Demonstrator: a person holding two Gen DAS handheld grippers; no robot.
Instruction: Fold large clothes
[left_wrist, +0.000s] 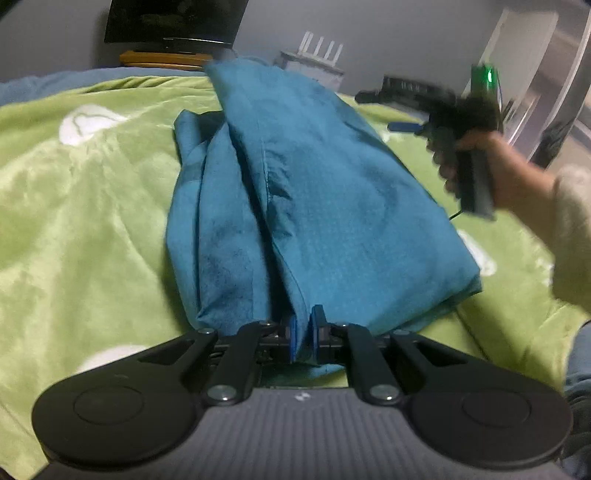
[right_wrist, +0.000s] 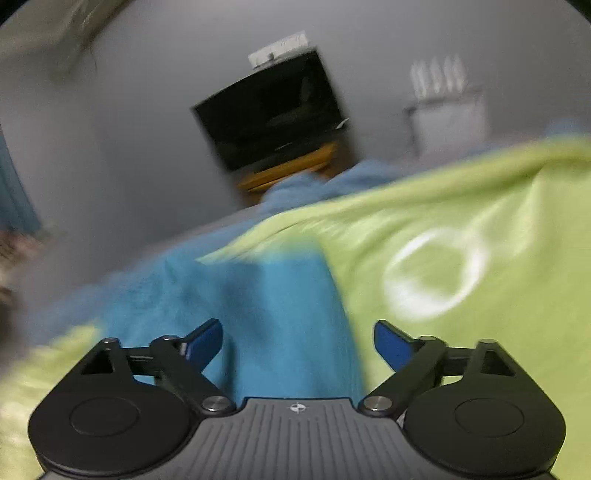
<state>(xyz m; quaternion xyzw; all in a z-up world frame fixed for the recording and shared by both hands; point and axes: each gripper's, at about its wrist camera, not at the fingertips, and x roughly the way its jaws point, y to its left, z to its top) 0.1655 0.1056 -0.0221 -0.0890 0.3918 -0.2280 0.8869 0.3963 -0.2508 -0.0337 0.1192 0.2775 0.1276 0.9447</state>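
Note:
A large teal garment (left_wrist: 295, 199) lies partly folded on a green blanket (left_wrist: 81, 221). My left gripper (left_wrist: 303, 338) is shut on the garment's near edge, which runs up between its blue pads. My right gripper (left_wrist: 402, 110) is seen in the left wrist view, held by a hand above the garment's far right side. In the right wrist view my right gripper (right_wrist: 297, 341) is open and empty, with the teal garment (right_wrist: 280, 314) just beyond and below its fingers. That view is blurred.
The green blanket (right_wrist: 461, 229) with white ring patterns covers the bed. A dark TV (right_wrist: 269, 110) on a wooden stand and a white router (left_wrist: 321, 48) stand against the grey wall behind. A light blue sheet (right_wrist: 332, 181) shows at the bed's far edge.

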